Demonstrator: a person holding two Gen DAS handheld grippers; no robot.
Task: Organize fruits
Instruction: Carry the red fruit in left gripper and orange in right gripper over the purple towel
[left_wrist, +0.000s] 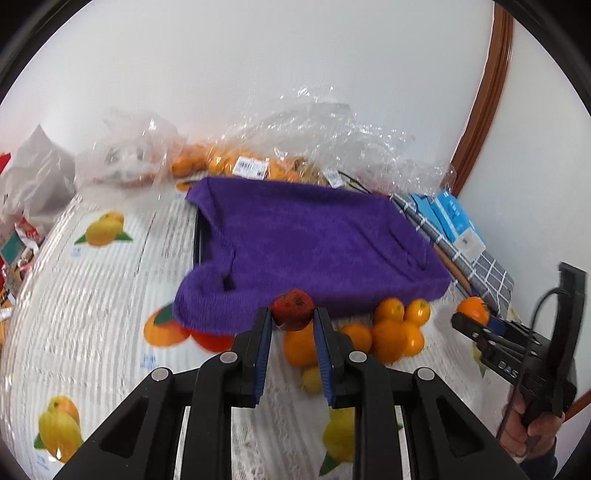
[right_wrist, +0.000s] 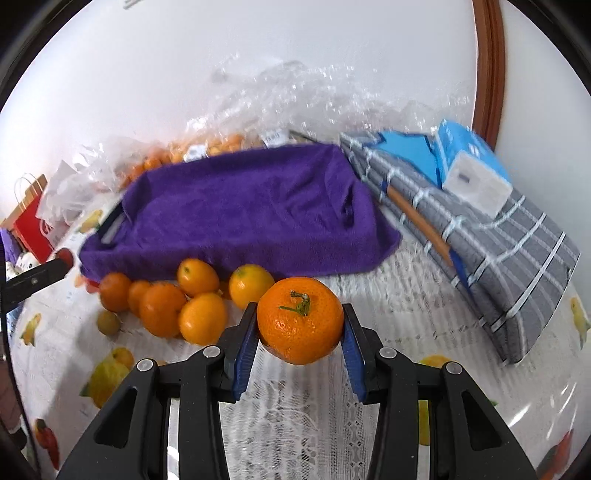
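Bright, even indoor light, soft shadows, glare on the clear plastic bags (left_wrist: 314, 122), motion blur, strong fisheye edge bending.

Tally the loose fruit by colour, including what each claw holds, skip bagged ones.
Orange: 7, six in the pile, one mandarin in the right claw
Red: 1, the red fruit in the left claw
Yellow-green: 1, small fruit
Total: 9
Red blur under the towel edge uncounted.

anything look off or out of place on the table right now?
One thing: the purple towel is draped over a dark tray, hiding its inside, with one corner sagging onto the table beside the loose oranges. Otherwise both grippers hold fruit cleanly: left gripper on a small red fruit, right gripper on a mandarin.
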